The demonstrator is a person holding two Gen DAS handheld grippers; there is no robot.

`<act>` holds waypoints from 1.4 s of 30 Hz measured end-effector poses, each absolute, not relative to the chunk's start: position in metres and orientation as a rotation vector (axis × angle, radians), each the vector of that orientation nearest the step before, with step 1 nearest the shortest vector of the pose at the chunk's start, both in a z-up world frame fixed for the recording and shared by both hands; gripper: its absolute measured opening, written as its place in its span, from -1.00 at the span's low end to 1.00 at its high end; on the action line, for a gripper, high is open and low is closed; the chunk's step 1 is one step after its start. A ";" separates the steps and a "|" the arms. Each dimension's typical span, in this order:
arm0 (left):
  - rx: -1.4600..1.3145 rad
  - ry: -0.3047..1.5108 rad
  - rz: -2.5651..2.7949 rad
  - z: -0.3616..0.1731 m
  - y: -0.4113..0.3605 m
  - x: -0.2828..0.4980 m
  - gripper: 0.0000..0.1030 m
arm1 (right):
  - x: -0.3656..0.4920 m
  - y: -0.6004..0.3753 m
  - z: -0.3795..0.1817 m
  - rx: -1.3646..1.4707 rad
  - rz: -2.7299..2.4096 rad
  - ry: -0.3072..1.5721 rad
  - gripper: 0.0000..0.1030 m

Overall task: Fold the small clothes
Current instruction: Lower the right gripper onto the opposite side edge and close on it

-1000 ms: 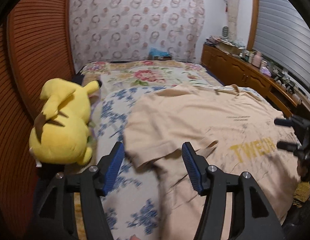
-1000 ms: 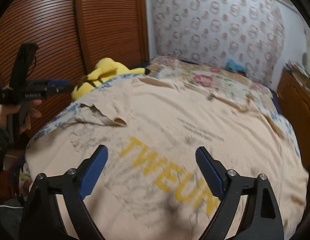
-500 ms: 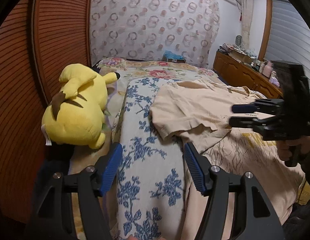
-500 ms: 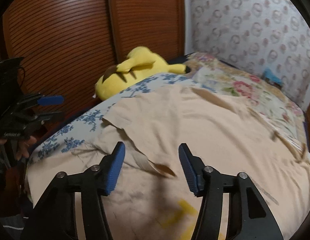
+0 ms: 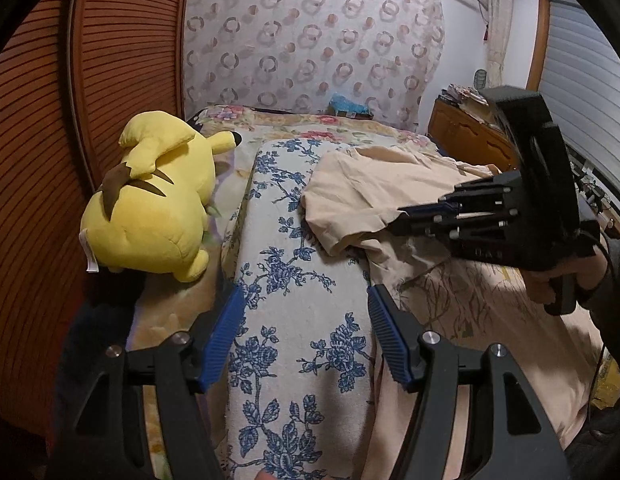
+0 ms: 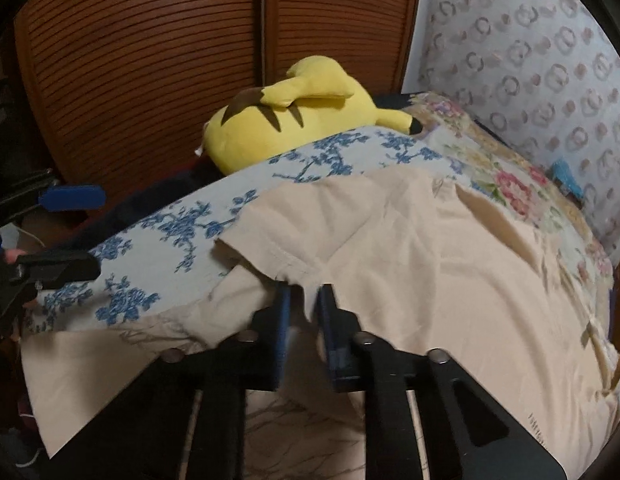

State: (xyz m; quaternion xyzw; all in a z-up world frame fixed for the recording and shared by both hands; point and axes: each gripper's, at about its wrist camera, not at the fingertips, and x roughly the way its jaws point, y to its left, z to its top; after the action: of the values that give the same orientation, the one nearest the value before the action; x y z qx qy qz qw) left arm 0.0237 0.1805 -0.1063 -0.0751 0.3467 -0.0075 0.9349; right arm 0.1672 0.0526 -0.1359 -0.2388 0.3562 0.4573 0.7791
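Note:
A beige T-shirt (image 5: 374,196) lies spread on the bed; it also shows in the right wrist view (image 6: 450,260). My right gripper (image 6: 303,292) has closed on the hem of the shirt's left sleeve (image 6: 285,268), with cloth pinched between the blue pads. In the left wrist view the right gripper (image 5: 406,216) reaches in from the right at the sleeve edge. My left gripper (image 5: 305,332) is open and empty, hovering over the blue-flowered blanket (image 5: 293,280), left of the shirt.
A yellow plush toy (image 5: 153,200) lies at the bed's left edge against a brown slatted wardrobe (image 5: 121,60). A wooden dresser (image 5: 470,136) stands at the right. A floral quilt (image 6: 510,184) covers the far bed.
My right gripper moved left to the sleeve and closed on its hem. My left gripper drew back left, off the shirt, over the flowered blanket, staying open.

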 end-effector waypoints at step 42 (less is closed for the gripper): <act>-0.126 0.743 -0.047 -0.114 0.153 0.034 0.24 | 0.211 0.007 -0.094 -0.302 0.961 0.726 -1.00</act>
State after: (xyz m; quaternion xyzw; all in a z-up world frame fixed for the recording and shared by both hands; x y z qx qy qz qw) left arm 0.0341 0.1529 -0.1143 -0.0613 0.3627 -0.0232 0.9296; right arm 0.2113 0.0066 -0.0941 -0.1416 0.3403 0.4504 0.8132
